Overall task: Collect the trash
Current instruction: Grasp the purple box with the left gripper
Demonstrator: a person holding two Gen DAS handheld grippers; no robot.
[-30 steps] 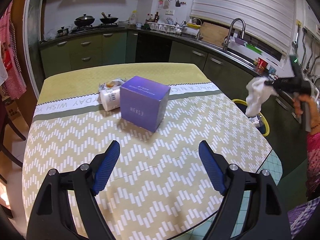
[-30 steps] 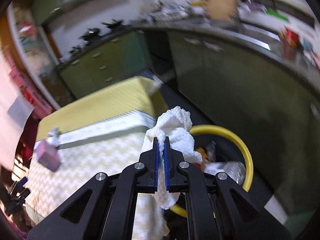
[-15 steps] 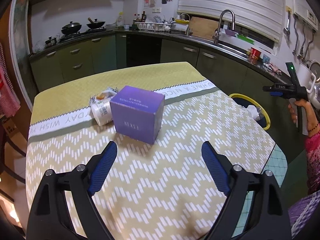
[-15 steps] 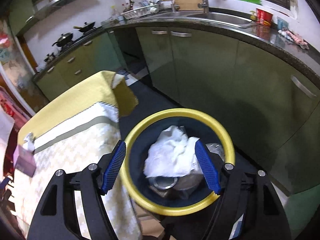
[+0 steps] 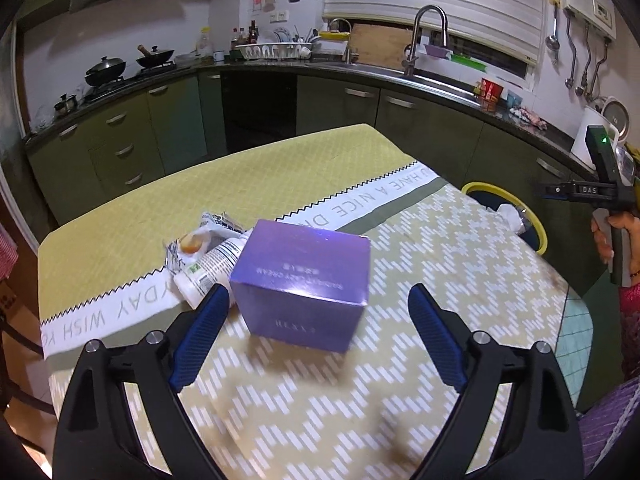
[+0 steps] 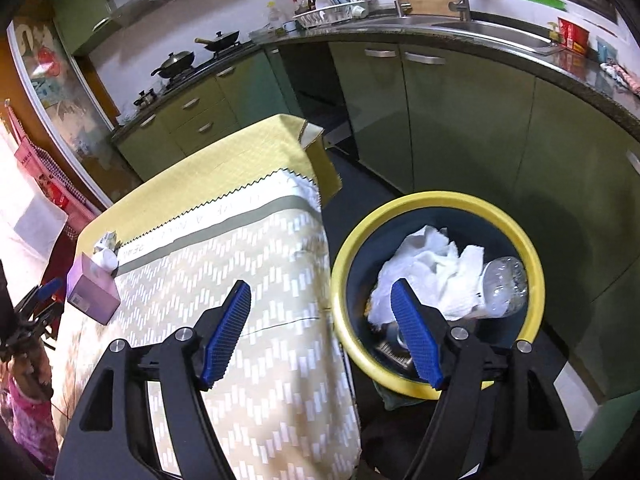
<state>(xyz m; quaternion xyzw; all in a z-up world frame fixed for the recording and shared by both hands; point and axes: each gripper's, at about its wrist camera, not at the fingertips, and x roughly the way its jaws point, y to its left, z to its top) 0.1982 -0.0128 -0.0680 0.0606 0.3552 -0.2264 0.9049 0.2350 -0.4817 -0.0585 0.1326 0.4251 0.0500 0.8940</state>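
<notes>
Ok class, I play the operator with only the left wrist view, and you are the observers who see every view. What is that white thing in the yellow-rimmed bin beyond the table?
Observer: A crumpled white tissue, lying loose inside the bin.
Operator: Anything else in there?
Observer: A clear plastic bottle lies on its side against the tissue.
Operator: Is the other gripper carrying anything?
Observer: No. The right gripper has its jaws open above the bin's near rim, with nothing between them.
</notes>
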